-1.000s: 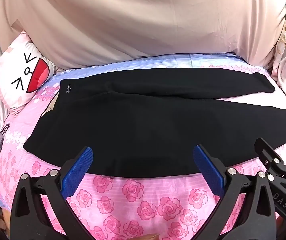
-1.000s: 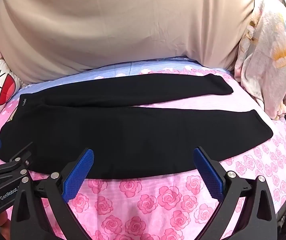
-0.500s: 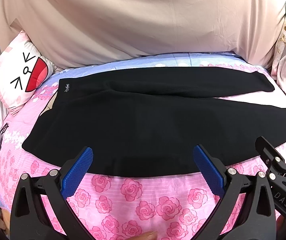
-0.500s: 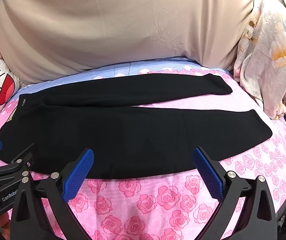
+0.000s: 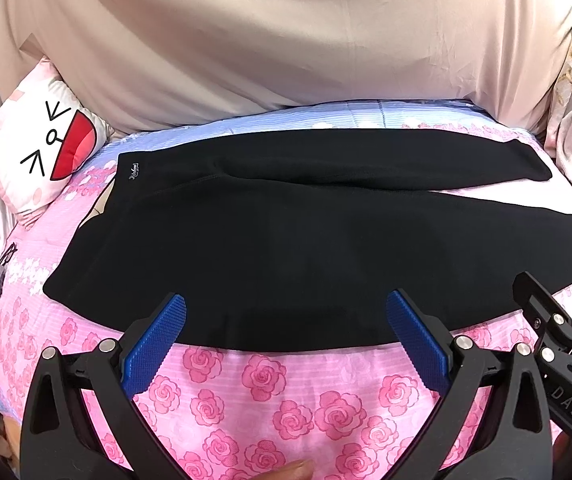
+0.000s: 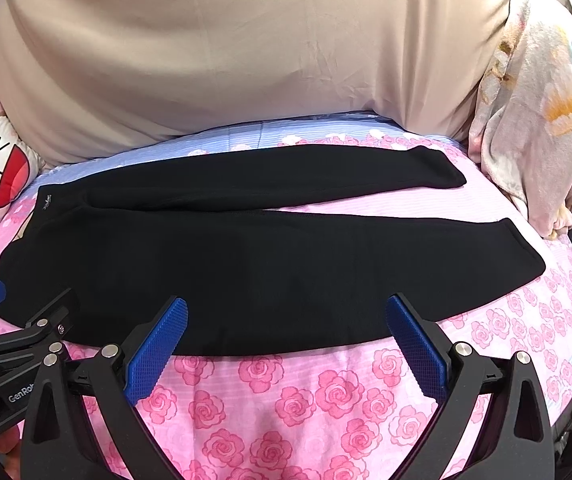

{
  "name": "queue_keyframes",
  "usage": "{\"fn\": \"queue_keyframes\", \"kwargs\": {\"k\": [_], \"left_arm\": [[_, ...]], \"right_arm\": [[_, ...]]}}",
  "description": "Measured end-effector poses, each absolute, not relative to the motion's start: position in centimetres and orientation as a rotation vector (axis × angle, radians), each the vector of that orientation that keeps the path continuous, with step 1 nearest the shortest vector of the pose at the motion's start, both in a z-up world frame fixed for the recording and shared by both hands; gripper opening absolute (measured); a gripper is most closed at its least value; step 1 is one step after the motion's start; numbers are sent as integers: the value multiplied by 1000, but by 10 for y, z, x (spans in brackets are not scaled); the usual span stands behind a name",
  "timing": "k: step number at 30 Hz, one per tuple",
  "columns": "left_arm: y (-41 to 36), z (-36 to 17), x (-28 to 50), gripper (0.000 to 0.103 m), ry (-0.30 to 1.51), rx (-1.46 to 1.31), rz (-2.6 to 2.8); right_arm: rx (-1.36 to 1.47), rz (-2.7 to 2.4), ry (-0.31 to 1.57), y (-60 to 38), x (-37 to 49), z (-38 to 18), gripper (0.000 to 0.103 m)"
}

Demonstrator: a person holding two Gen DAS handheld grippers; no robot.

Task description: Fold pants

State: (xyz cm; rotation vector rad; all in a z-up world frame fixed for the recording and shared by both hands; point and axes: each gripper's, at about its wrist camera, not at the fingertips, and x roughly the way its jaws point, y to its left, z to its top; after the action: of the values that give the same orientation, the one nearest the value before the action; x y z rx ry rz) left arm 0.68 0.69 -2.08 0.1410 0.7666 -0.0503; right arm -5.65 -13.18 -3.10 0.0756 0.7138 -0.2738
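Lying flat across a rose-print bed [image 5: 269,392], black pants [image 5: 286,248] stretch with waistband left near a cartoon pillow [image 5: 41,148], legs splayed right. Both the left hand-held gripper [image 5: 286,328] and right hand-held gripper [image 6: 286,328] hover spread wide at the near edge, gripping nothing.

Between the black pants [image 5: 306,248] and the near edge of the bed [image 5: 269,400] runs a bare strip of rose-printed cover, where both tongs hang with jaws wide apart. The beige sheet [image 5: 286,40] closes the far side. A cartoon-face pillow [image 5: 37,148] blocks the far left corner, and a heap of floral fabric [image 6: 538,120] blocks the right end.
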Motion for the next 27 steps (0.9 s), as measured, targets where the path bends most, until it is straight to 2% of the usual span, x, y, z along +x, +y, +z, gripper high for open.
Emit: {"fn": "queue_keyframes", "kwargs": {"k": [27], "left_arm": [[9, -21, 9, 98, 771, 144, -46]], "right_arm": [[81, -269, 723, -130, -52, -30, 98]]}}
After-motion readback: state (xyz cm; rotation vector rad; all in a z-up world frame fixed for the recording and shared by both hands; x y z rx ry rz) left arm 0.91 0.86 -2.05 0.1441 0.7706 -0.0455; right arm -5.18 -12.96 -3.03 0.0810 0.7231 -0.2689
